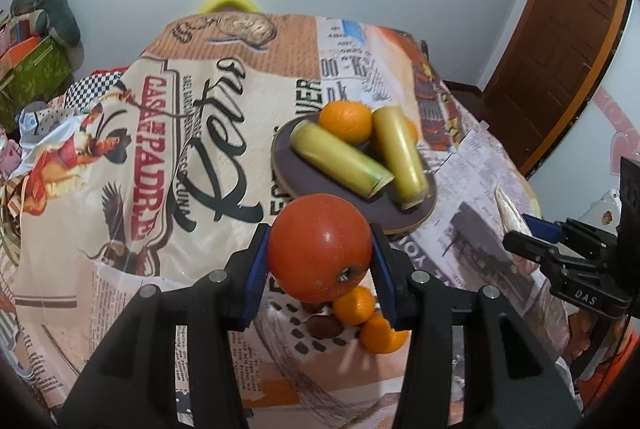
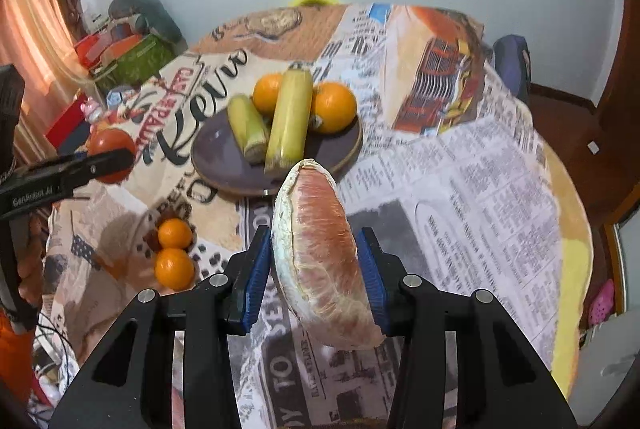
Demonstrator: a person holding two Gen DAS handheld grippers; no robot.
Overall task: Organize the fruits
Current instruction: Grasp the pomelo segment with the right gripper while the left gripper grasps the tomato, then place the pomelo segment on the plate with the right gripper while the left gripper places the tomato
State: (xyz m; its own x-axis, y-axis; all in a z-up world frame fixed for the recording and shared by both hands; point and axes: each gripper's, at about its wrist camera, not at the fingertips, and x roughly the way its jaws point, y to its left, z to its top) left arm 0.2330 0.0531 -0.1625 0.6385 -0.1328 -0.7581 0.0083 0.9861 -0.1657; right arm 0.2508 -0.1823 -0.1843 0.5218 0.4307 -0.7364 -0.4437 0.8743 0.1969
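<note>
My left gripper [image 1: 319, 233] is shut on a round red tomato [image 1: 316, 249], held in the air above the table. The right gripper [image 2: 313, 235] is shut on a peeled pink pomelo segment [image 2: 320, 249], also lifted. Beyond both lies a dark purple plate [image 1: 292, 165] [image 2: 224, 153] with two yellow-green cane pieces [image 2: 290, 121] and two oranges [image 2: 334, 107]. Two small oranges [image 2: 175, 233] and a brown fruit [image 1: 324, 327] lie on the cloth under the tomato. In the right wrist view the left gripper [image 2: 116, 159] and tomato [image 2: 110, 145] appear at the left.
A printed cloth [image 1: 180, 149] covers the round table, whose edge curves at the right [image 2: 576, 229]. Boxes and clutter [image 1: 32, 69] sit beyond the table's left side. A yellow chair back [image 1: 228, 1] stands behind it, and a wooden door [image 1: 560, 69] at the right.
</note>
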